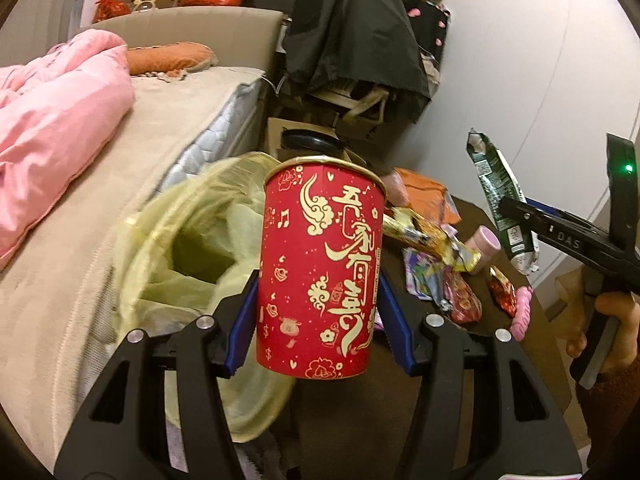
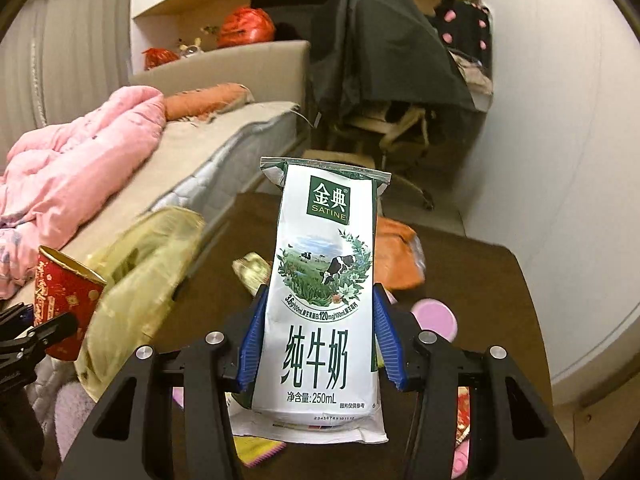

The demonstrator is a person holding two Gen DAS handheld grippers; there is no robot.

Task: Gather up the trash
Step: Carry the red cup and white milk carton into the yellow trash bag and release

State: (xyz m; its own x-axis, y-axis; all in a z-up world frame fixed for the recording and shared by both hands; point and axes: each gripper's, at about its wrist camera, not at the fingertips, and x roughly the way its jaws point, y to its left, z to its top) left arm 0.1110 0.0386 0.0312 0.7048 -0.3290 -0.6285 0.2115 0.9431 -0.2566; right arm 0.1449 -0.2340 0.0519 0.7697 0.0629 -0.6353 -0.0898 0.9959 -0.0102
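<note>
Both grippers are carrying trash at this moment, so the step in hand is judged to be transport to the bin, with release not yet done. The left gripper [image 1: 318, 316] is clamping a red paper cup [image 1: 320, 268] with gold lettering, its blue pads [image 1: 242, 320] pressing on either side of the cup's lower half; the cup is being held upright, just beside the mouth of the trash bin with its yellow-green liner [image 1: 188, 256], which stands between the bed [image 1: 132, 152] and the dark brown table [image 2: 472, 280]. The right gripper [image 2: 318, 332] is gripping a flattened white-and-green milk carton [image 2: 320, 292], jaws fairly wide and bearing on its narrow edges; the carton is hanging above the table, clear of the surface. The bin is lying well to the left of the carton in the right wrist view. More wrappers [image 1: 436, 248] and a pink cylindrical container [image 1: 486, 242] are remaining on the table. The next move is calling for the cup to be carried over the bin opening and released, then the carton brought leftward across the table edge to the same opening. The liner's rim is looking slack, so drops should be centred.
</note>
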